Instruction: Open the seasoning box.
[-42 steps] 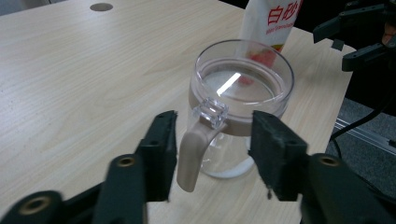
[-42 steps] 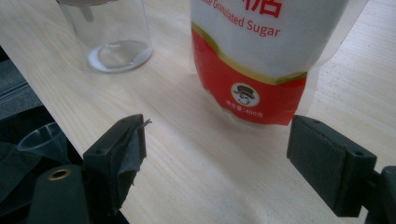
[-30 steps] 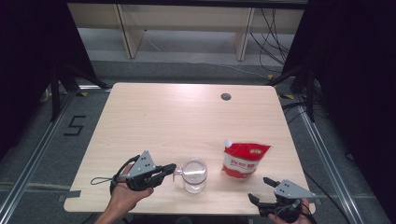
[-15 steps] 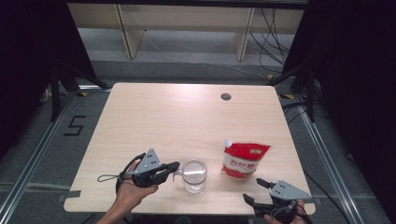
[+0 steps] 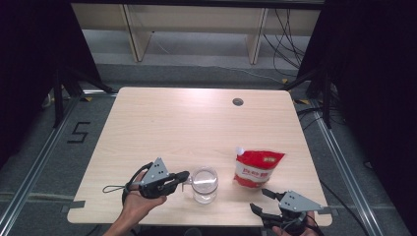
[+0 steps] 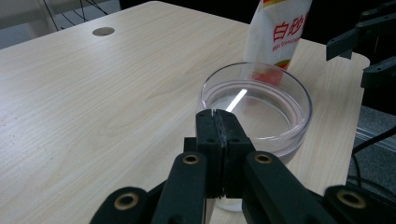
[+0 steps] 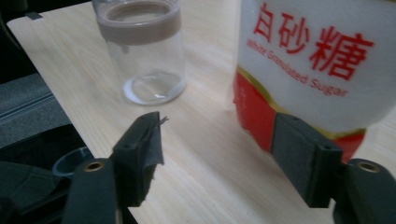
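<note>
A clear glass jar stands near the table's front edge. My left gripper is shut, its tips at the jar's near rim on its left side; I see nothing between the jaws. To the right of the jar stands a red and white sugar bag with a spout. My right gripper is open at the front edge, just short of the bag. Its jaws have just been closing, with only bare table between them.
The wooden table has a round cable hole at the back right. Dark curtains hang on both sides, and shelving stands behind the table. A strip of tape sticks out at the front left corner.
The right gripper's jaws stand a little narrower than a second ago, and the gripper has edged slightly left. The left gripper, jar and bag have stayed put.
</note>
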The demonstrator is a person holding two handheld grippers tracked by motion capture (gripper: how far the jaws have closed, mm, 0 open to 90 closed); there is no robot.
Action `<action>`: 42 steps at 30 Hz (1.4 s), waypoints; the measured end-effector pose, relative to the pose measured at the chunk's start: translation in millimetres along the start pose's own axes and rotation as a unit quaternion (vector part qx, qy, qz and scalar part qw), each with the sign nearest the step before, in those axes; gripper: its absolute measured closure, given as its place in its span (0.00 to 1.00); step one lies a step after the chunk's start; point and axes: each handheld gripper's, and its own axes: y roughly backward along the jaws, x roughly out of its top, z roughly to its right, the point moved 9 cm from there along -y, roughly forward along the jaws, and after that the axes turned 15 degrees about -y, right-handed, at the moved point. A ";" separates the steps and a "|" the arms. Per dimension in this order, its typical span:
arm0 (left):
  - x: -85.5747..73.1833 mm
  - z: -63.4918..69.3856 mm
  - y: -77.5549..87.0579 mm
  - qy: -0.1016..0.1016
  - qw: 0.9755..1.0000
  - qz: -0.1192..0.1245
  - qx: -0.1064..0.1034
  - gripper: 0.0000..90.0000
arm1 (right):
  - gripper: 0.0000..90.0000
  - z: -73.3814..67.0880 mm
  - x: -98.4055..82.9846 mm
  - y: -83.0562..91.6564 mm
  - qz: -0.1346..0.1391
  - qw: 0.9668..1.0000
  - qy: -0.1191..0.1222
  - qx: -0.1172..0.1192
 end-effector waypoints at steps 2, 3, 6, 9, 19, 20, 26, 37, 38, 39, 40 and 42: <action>-0.5 -1.1 0.8 -0.008 1.000 -0.001 -0.002 0.98 | 0.47 -2.4 2.2 -1.3 0.007 1.000 0.012 -0.001; -0.6 -1.1 0.8 -0.005 1.000 0.001 0.000 0.98 | 0.47 -6.1 1.2 -2.2 0.000 1.000 0.008 0.007; -0.9 -0.2 0.7 0.003 1.000 0.003 0.001 0.98 | 0.53 -10.8 4.0 -5.8 0.004 1.000 0.018 0.009; -1.2 -0.1 1.1 0.002 1.000 0.002 0.004 0.98 | 0.57 -16.8 8.8 -11.4 0.013 0.999 0.031 0.017; -2.0 -0.5 1.5 -0.008 1.000 0.005 0.010 0.99 | 0.69 -32.0 15.8 -29.7 0.012 0.998 0.040 0.038; -2.3 -0.5 1.7 -0.010 1.000 0.004 0.010 0.99 | 0.71 -34.1 16.9 -32.6 0.016 0.998 0.040 0.044; -2.8 -0.6 0.8 -0.010 1.000 0.008 0.013 0.99 | 0.80 -43.7 23.3 -41.7 0.023 0.997 0.038 0.056; -3.3 -1.0 1.3 -0.019 1.000 0.009 0.014 0.99 | 0.92 -52.4 32.2 -63.0 0.019 0.997 0.056 0.057; -3.4 -1.1 1.4 -0.020 1.000 0.009 0.014 0.99 | 0.93 -52.3 33.1 -64.0 0.016 0.997 0.057 0.055; -3.4 -1.0 1.4 -0.019 1.000 0.009 0.014 0.99 | 0.94 -52.0 34.3 -65.1 0.016 0.997 0.058 0.053; -3.5 -1.0 1.3 -0.020 1.000 0.010 0.012 0.99 | 0.94 -51.8 35.3 -66.3 0.017 0.997 0.054 0.050; -3.8 -1.0 1.5 -0.016 1.000 0.010 0.013 0.99 | 0.97 -52.1 37.1 -69.4 0.016 0.997 0.059 0.054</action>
